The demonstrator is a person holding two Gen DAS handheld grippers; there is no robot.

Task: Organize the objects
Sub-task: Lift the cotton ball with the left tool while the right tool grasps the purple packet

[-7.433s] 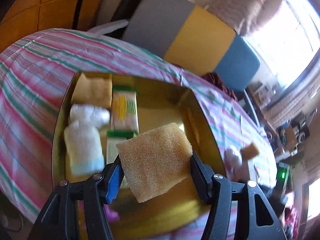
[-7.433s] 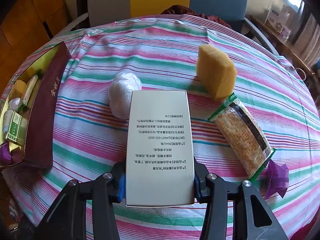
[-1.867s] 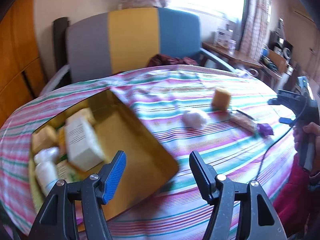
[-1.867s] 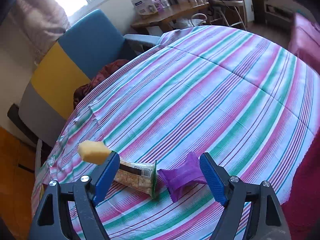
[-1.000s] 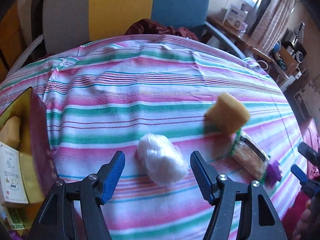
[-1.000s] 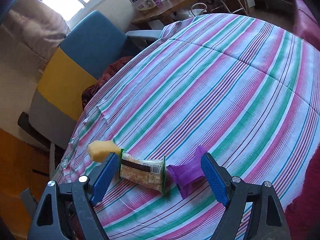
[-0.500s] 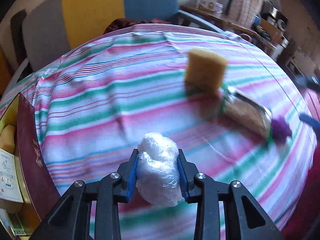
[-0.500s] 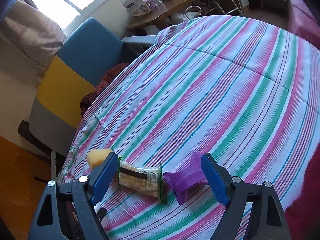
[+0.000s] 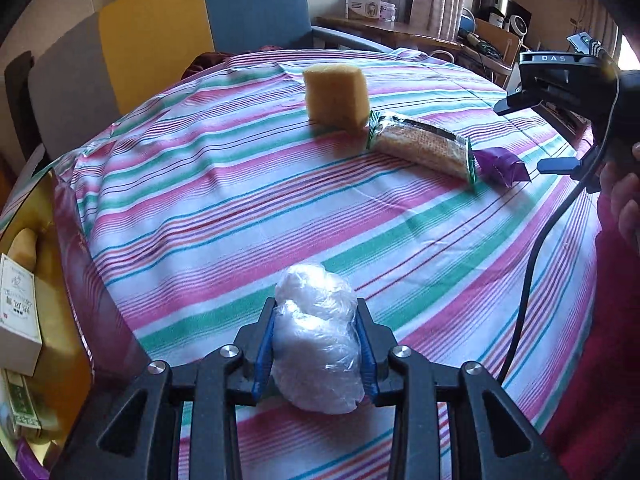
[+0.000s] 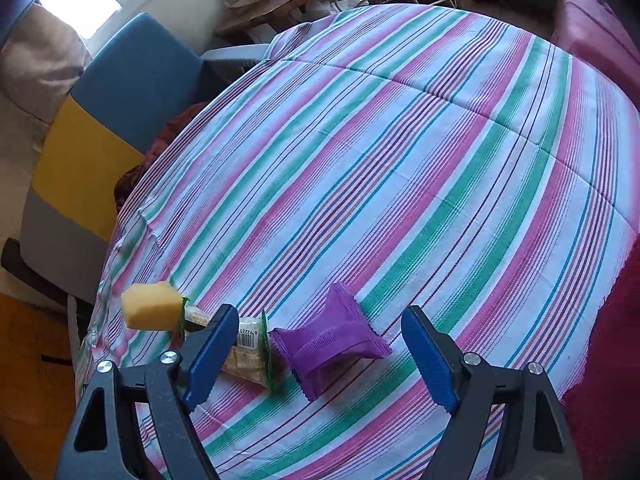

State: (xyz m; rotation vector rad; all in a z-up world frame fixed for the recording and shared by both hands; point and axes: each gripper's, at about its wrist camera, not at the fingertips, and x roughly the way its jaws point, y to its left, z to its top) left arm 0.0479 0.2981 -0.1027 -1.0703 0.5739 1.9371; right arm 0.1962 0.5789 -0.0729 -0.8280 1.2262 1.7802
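While the left claw [image 9: 316, 354] pinches the plastic-wrapped bundle [image 9: 318, 338] at frame bottom-center, lift gently w/o crushing; right claw [image 10: 320, 354] gapes wide around the purple packet [image 10: 328, 340] on the desk [image 10: 400, 160].

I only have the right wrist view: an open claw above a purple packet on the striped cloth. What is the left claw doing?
Observer: The left claw is shut on a white plastic-wrapped bundle.
Reviewer: Where might that go?
Observer: Probably the box at that view's left edge; a white carton already lies inside.
Reviewer: The cracker packet is half hidden for me.
Observer: It lies flat between the sponge and the purple packet.
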